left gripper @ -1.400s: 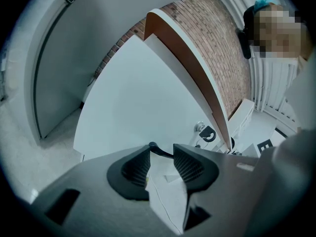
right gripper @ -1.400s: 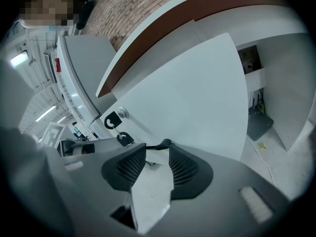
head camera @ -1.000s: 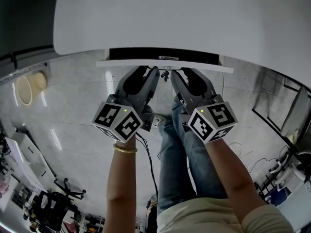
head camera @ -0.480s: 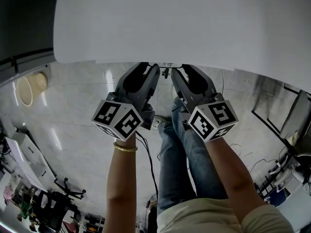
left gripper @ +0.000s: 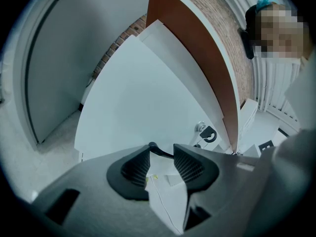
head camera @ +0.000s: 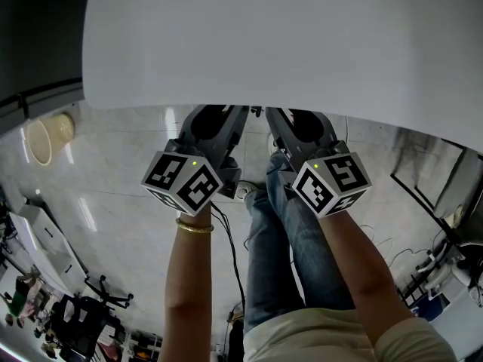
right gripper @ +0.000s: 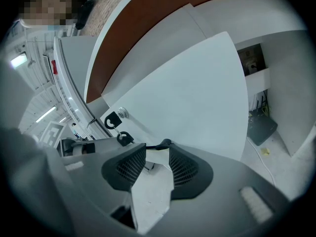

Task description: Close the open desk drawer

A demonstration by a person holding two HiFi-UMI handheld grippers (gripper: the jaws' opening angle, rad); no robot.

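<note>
In the head view the white desk top (head camera: 264, 36) fills the upper half, and the drawer is hidden beneath it. My left gripper (head camera: 225, 111) and right gripper (head camera: 293, 113) reach side by side under the desk's front edge, which covers their fingertips. In the left gripper view the white drawer front (left gripper: 143, 98) stands right before my left gripper (left gripper: 162, 152), whose jaws are apart with nothing between them. In the right gripper view the drawer front (right gripper: 187, 98) faces my right gripper (right gripper: 158, 149), also open and empty. A lock with a key (left gripper: 201, 128) (right gripper: 121, 113) sits between the two.
A cream waste bin (head camera: 47, 136) stands on the tiled floor at the left. The person's legs in jeans (head camera: 279, 255) and a black cable (head camera: 230, 240) are below the grippers. A black frame (head camera: 438, 179) stands at the right. A dark box with cables (right gripper: 260, 125) lies under the desk.
The drawer's white front, visible below the desk edge a second ago, has slid out of sight under the desk top. Both grippers have moved forward with it.
</note>
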